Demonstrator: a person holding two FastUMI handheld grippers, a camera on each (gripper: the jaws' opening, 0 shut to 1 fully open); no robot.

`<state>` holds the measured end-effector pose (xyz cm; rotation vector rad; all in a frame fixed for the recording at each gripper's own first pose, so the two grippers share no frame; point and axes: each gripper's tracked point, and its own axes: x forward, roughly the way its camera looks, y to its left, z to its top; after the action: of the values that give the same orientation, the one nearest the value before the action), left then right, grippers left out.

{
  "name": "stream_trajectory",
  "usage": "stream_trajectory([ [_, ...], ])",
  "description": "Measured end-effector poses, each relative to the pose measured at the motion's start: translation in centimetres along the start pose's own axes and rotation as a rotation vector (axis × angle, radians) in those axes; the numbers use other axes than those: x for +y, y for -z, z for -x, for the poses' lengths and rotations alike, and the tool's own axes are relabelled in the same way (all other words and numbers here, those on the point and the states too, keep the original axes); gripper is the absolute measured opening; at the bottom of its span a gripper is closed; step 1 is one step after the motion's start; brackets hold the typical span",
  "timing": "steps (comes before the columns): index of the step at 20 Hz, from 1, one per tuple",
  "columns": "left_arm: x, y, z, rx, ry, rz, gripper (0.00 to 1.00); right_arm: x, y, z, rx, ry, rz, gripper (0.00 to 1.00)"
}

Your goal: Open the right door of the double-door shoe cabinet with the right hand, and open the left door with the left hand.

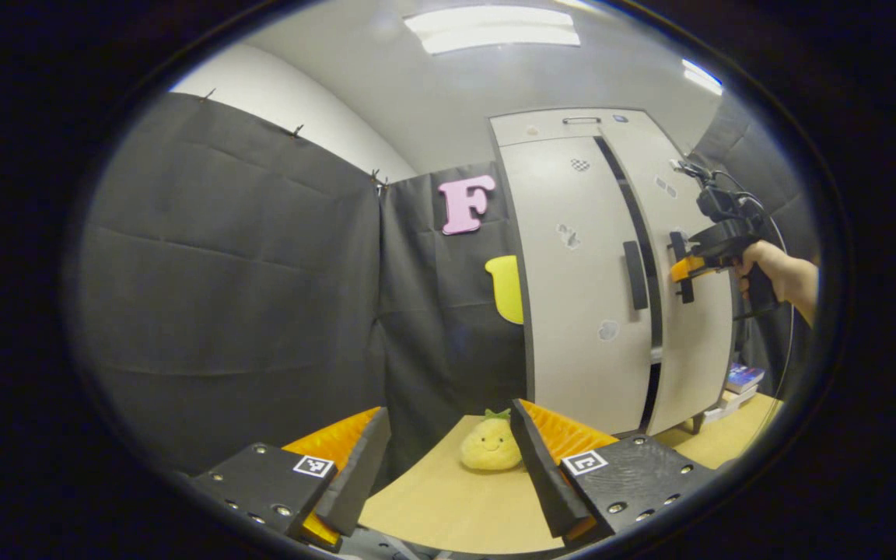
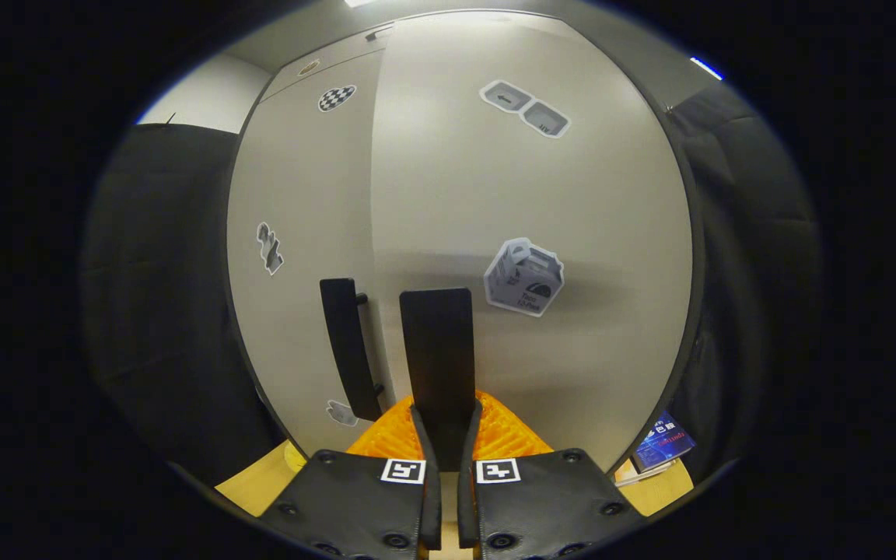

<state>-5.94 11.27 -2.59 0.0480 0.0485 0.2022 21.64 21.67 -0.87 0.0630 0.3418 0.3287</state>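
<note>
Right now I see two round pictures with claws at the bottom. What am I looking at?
A person holds a two-finger gripper in each hand; each carries a camera. In the left gripper view, the left gripper is open above a table with a pineapple plush toy. Farther off, a hand holds the right gripper at the shoe cabinet. In the right gripper view, that gripper is shut on the right door's handle. The left door's handle is untouched.

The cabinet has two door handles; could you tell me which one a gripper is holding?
The right door's handle: the right gripper is shut on it. The left door's handle stands free.
</note>
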Motion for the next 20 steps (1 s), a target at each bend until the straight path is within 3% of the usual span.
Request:
stream_trajectory([
  [18,-9.0,-1.1,-1.5,-0.025,0.183,0.010,0.90,-2.8,1.0,6.9,0.015,-0.102,-0.016,0.10],
  [19,-9.6,-1.2,-1.6,-0.026,0.193,0.009,0.90,-3.0,1.1,7.2,0.018,-0.103,-0.016,0.07],
  [20,-10.1,-1.3,-1.6,-0.028,0.203,0.008,0.90,-3.2,1.1,7.3,0.019,-0.104,-0.016,0.10],
])
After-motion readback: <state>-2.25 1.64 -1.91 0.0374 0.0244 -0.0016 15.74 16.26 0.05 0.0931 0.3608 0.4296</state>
